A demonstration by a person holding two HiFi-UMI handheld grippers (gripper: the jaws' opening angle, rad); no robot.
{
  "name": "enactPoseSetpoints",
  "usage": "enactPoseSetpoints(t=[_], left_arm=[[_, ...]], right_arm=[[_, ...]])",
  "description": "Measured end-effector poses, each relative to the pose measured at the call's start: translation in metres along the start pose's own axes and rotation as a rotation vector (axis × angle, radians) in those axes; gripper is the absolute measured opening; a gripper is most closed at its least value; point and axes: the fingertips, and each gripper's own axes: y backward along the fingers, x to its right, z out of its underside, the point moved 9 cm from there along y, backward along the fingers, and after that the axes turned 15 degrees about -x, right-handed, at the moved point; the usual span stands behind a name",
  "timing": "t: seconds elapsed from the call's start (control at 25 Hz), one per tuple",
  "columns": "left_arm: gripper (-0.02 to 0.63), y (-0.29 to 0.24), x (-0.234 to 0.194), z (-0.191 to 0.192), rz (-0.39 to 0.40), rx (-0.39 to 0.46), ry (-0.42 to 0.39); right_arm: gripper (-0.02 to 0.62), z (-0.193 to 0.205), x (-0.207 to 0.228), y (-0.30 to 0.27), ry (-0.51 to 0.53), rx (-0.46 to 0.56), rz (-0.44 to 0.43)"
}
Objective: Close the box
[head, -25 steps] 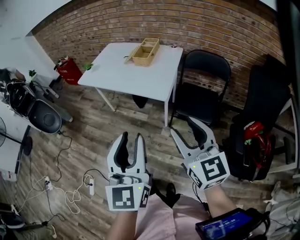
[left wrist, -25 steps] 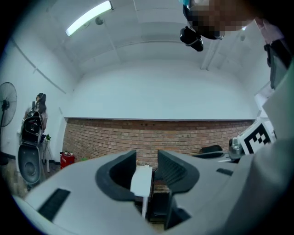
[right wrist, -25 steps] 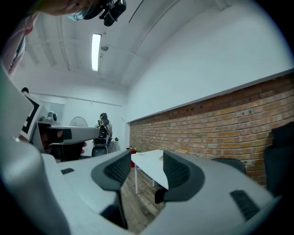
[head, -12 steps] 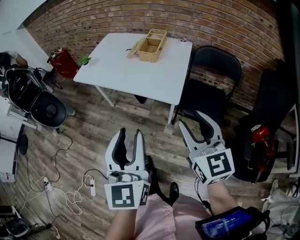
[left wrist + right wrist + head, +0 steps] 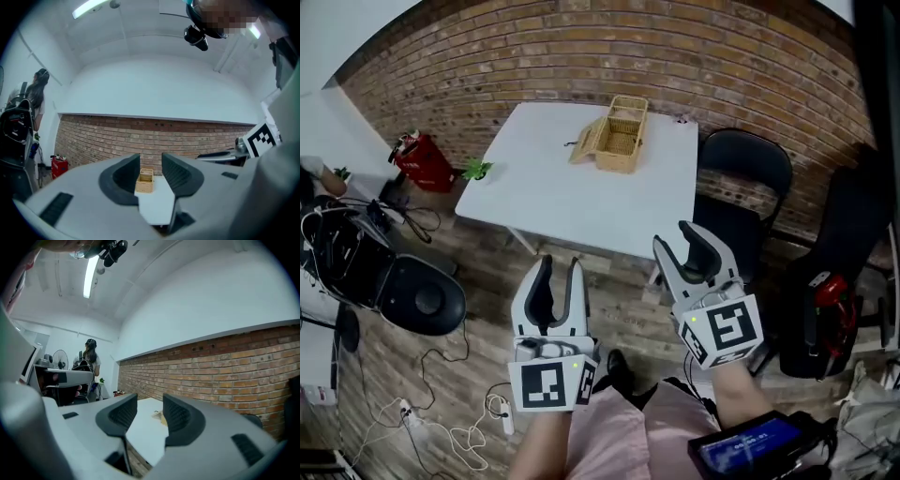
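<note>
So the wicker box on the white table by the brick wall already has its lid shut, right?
Not quite. The wicker box on the white table by the brick wall is open: its lid lies swung out to one side. The head view shows this.

Woven tan box (image 5: 623, 142) stands open near the far edge of the white surface (image 5: 572, 192), its lid (image 5: 585, 145) tilted outward on its left side.
</note>
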Motion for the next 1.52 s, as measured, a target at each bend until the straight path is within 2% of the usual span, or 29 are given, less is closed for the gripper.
enactPoseSetpoints(t=[0.56,1.0,1.24,1.52], left_arm=[[0.152,-0.079,-0.031,0.012,0.099,-0.099,-0.001],[0.152,-0.203,-0.065,0.011,0.126,-0.153,0.008],[0.152,-0.258,-0.072,-0.012,0.104,-0.123,0.007],[0.152,-0.28,-0.08,-0.047,0.097,-0.052,-0.003]], right_arm=[[0.169,-0.001,0.02,-0.061,-0.044,-0.068,0.069],[0.164,0.0,0.086,-0.177,-0.111,-0.092,0.062],[0.163,-0.018,0.123,-0.217,-0.109,-0.069,0.05],[0.158,-0.046,0.138,-0.229,-0.095,-0.028,0.063]])
